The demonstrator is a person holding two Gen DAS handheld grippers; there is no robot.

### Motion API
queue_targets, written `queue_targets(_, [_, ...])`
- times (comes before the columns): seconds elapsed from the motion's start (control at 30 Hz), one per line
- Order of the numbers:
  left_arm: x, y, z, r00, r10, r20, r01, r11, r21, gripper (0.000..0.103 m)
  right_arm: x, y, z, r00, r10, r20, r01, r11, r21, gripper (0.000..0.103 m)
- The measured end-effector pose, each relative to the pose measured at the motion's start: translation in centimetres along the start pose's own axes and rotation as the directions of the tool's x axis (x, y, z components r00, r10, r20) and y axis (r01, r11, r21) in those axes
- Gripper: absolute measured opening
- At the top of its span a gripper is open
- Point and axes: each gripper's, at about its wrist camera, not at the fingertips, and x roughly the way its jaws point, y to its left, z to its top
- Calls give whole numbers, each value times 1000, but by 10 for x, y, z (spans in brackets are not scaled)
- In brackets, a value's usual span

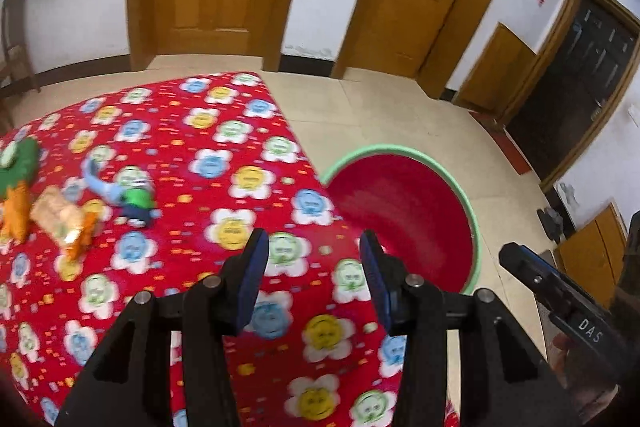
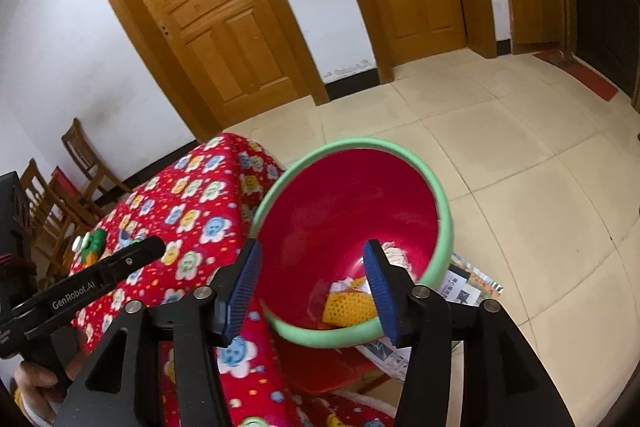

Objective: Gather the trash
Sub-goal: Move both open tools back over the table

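Both claws are released and carry nothing: the left claw [image 1: 314, 255] hovers over the near edge of the surface [image 1: 224, 155] with its blue pads apart, and the right claw [image 2: 312, 267] hangs over the mouth of the red basin [image 2: 440, 223] with its pads equally wide. The basin, green-rimmed, stands on the floor just beside the surface's right edge, and at its bottom, low in the right wrist view, lie a yellow mesh scrap [image 2: 350, 307] and some pale crumpled wrappers. The remaining trash sits in a loose cluster at the left of the left wrist view: a blue and green wrapper [image 1: 134, 197], a tan packet [image 1: 56, 213] touching orange scraps [image 1: 82, 239], and a green piece [image 1: 22, 163] at the far left edge. The step in hand looks like a return reach for that cluster, and the left claw seems better placed for it. The blue and green wrapper lies nearest and apart from the rest, so it is the sensible first pick. Approaching from above with the pads straddling its bulk, then closing firmly, should avoid pinching the cloth beneath. The packet and scraps overlap, so a careless grab could drag or scatter neighbours; taking one piece at a time is safer. The view is slightly blurred, so exact shapes stay uncertain.
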Motion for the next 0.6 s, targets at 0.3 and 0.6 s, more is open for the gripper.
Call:
queue_targets(0.3, [-32,43,0,997,69,44,-67,997,-49,47,-3,35,2,999,42,-10,-43,998,-46,59])
queue_targets(0.6, [-60,98,0,986,144,81,-135,985,-105,47,2,79,6,996,80,-50,-85,990,-114,63])
